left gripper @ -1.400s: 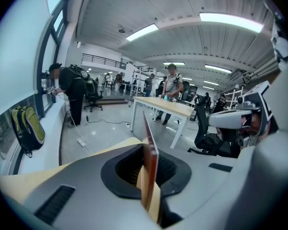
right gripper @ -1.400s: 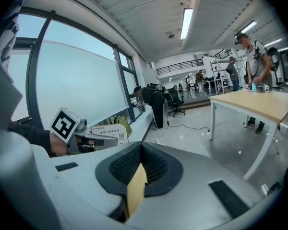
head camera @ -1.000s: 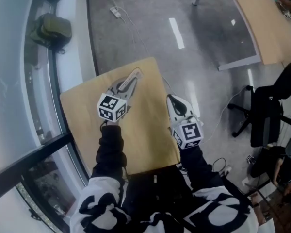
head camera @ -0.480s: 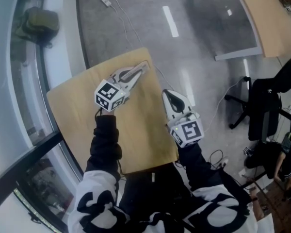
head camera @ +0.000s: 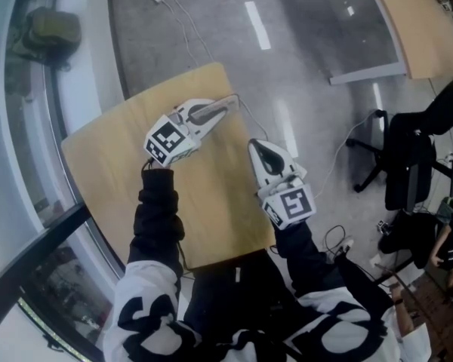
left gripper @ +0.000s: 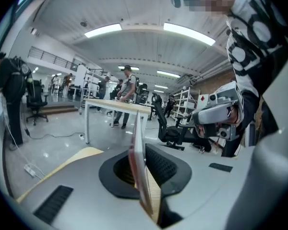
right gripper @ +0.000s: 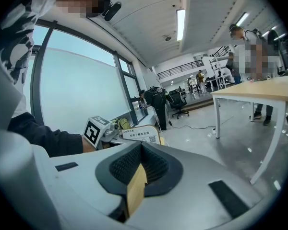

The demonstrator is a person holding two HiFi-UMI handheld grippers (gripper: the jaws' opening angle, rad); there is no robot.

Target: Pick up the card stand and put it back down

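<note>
My left gripper [head camera: 228, 102] is shut on the card stand [head camera: 216, 109], a thin plate with a white printed card, over the far right part of the small wooden table [head camera: 113, 157]. In the left gripper view the card stand [left gripper: 136, 150] runs edge-on between the pressed jaws of the left gripper [left gripper: 144, 163]. In the right gripper view the card stand [right gripper: 141, 133] faces the camera, next to the left gripper's marker cube [right gripper: 97, 131]. Whether the stand touches the table I cannot tell. My right gripper [head camera: 261, 154] hovers shut and empty at the table's right edge, its jaws [right gripper: 140, 152] closed.
A black office chair [head camera: 411, 164] and floor cables [head camera: 340, 179] lie to the right of the table. A larger wooden table [head camera: 423, 29] stands at the far right. A green bag [head camera: 49, 32] rests on the window ledge at left. Several people stand in the background.
My left gripper has carried the card stand to the right, toward the table's far right edge, and turned a little. The right gripper keeps its place.
</note>
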